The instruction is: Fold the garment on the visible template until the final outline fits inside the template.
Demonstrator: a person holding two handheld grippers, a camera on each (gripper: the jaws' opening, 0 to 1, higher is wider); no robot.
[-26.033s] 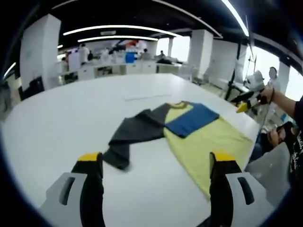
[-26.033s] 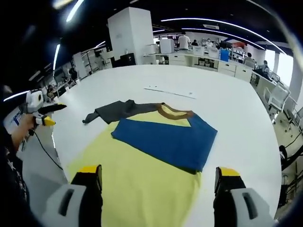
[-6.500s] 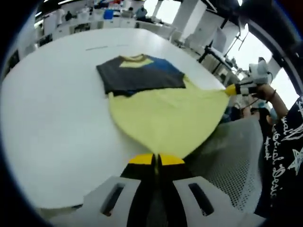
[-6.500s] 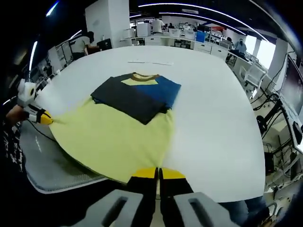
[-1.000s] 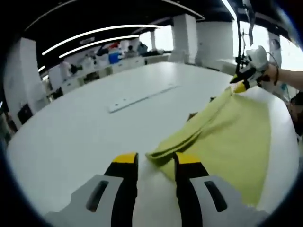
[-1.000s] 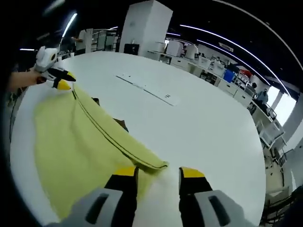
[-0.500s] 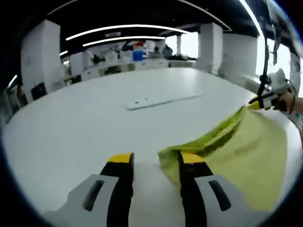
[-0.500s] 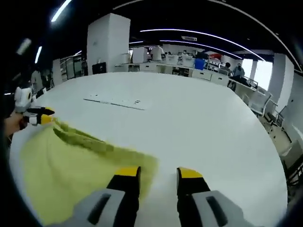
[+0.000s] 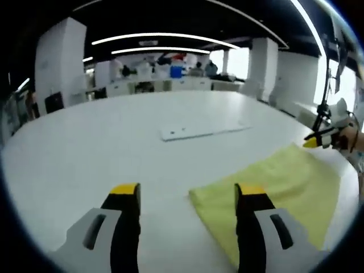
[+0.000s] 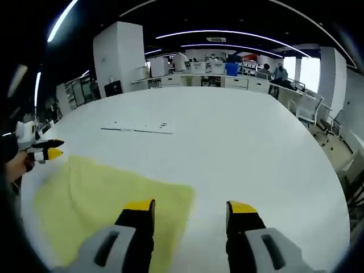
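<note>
Yellow garment lies flat near table edge, folded panel laid down. Left gripper wide, empty, above its corner; right gripper wide, empty: both let go so fold settles.

Large open room. A broad white table is taking up the foreground, its far edge curving away toward rows of white desks. Long strip lights are glowing across a dark ceiling. A square white pillar is standing beyond the table's far left edge. Daylight is coming through windows at the back; a white chair is sitting off the table's right edge.
</note>
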